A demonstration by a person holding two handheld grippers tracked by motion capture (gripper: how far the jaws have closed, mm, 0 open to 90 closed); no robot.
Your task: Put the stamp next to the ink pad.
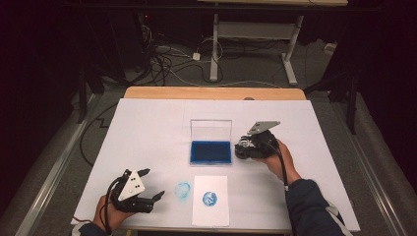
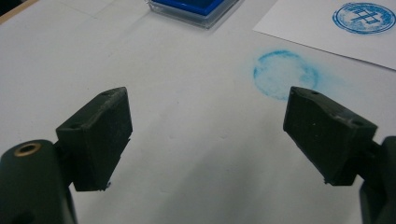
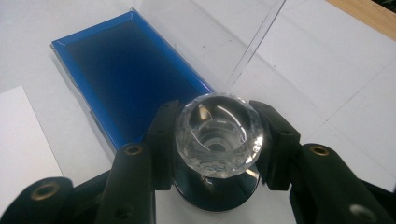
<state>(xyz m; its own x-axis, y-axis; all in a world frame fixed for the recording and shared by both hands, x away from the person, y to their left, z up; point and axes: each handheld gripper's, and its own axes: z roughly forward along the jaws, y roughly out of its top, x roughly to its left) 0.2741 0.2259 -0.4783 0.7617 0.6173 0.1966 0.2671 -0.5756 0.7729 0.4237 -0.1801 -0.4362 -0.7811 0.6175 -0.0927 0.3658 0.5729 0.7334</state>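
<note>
The room is dim, with near-black surroundings along the left, right and top edges of the high view, and the light falls mainly on the white-covered table (image 1: 147, 128) in the middle of the frame, whose wooden edge (image 1: 214, 93) shows as a tan strip along its far side. Beyond it, in the upper centre, the white legs of a second desk (image 1: 253, 30) stand on a grey carpeted floor (image 1: 255, 73), and a tangle of dark and white cables (image 1: 164, 56) sprawls across the floor at upper left. Pale metal rails (image 1: 59, 164) run diagonally down both lower sides of the frame beside the table.
</note>
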